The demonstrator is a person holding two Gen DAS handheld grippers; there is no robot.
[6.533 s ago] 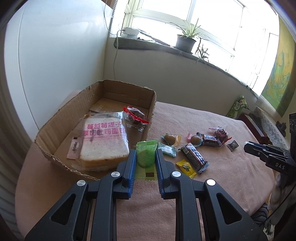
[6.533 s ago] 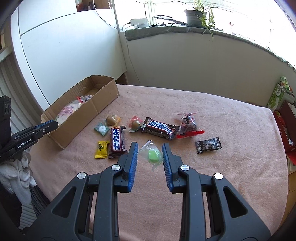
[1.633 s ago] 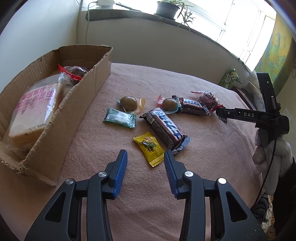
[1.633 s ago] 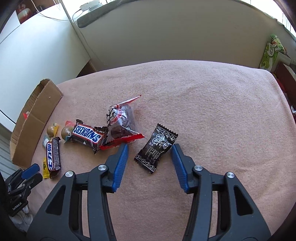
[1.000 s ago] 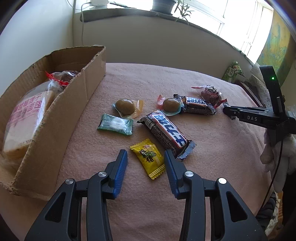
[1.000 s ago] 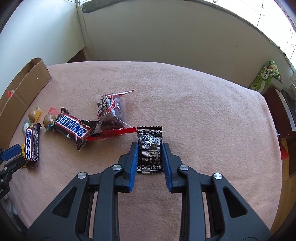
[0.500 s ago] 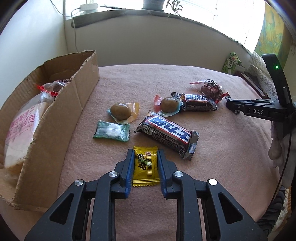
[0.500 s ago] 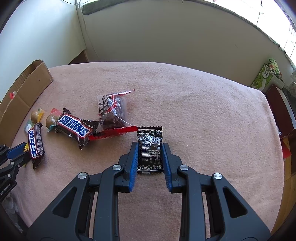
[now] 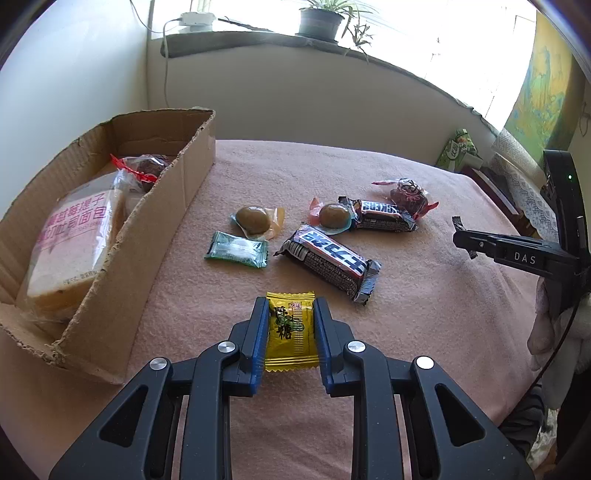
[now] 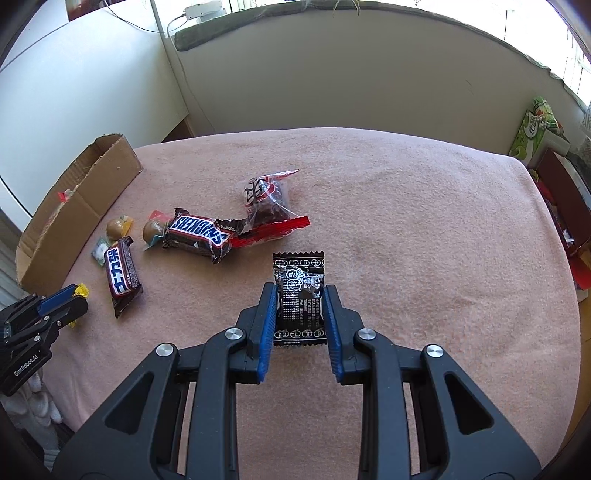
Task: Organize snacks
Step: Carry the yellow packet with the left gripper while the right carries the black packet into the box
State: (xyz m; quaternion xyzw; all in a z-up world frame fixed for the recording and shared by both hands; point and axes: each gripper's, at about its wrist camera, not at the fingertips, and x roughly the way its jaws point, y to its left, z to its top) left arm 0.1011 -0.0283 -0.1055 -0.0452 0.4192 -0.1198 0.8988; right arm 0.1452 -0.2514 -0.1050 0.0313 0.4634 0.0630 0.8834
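Observation:
My left gripper (image 9: 290, 308) is shut on a yellow candy packet (image 9: 291, 330) just above the pink cloth, right of the cardboard box (image 9: 162, 206). The box holds a bread pack (image 9: 74, 243) and a red-wrapped snack (image 9: 147, 168). My right gripper (image 10: 300, 295) is shut on a black candy packet (image 10: 300, 295) on the cloth. Between them lie two Snickers bars (image 9: 328, 260) (image 9: 380, 216), two brown round sweets (image 9: 253, 218) (image 9: 334, 216), a green packet (image 9: 236, 253) and a clear bag with a red edge (image 10: 266, 203).
A windowsill with a potted plant (image 9: 319, 22) and a power strip (image 9: 194, 18) runs along the back wall. A green box (image 10: 535, 125) and red items stand off the table's right side. The table's front edge is close below both grippers.
Both grippers closed on their packets: the left on the yellow candy, the right on the black one. The left gripper has lifted slightly and the view has swung toward the box.

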